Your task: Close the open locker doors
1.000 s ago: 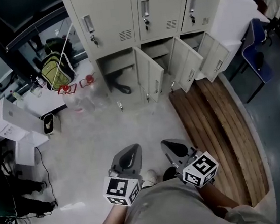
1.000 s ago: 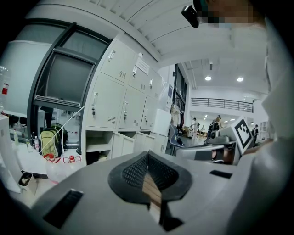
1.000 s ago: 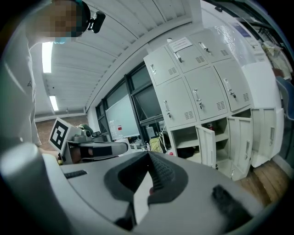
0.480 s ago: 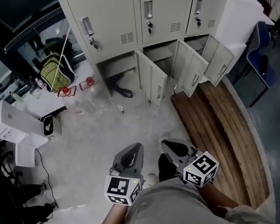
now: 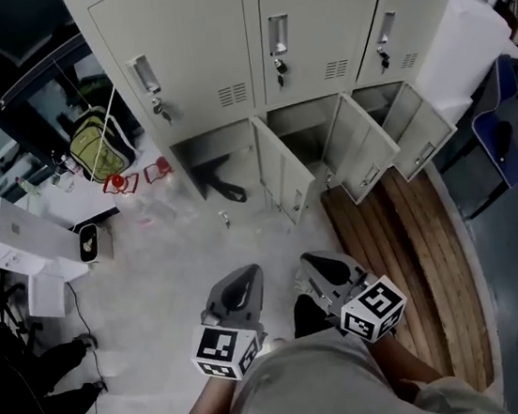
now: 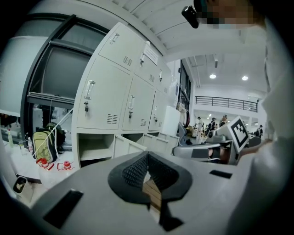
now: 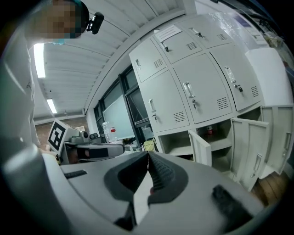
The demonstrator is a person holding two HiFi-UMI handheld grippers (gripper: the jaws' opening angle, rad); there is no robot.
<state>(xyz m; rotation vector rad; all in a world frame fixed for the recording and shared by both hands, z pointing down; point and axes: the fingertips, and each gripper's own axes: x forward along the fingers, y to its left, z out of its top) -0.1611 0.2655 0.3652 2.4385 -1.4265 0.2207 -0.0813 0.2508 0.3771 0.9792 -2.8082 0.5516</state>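
With your left gripper (image 5: 239, 284) and right gripper (image 5: 323, 273) fingers pressed together, push each open beige metal locker door (image 5: 285, 171) near its latch edge.

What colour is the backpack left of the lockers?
Yellow-green with dark trim; the backpack shows best in the head view.

Lockers (image 5: 265, 39) stand far centre with three bottom doors (image 5: 285, 177) open toward the near side, backpack (image 5: 99, 145) to their left, box (image 5: 27, 243) farther left, planks (image 5: 409, 267) near right before the doors, chair (image 5: 498, 139) far right.
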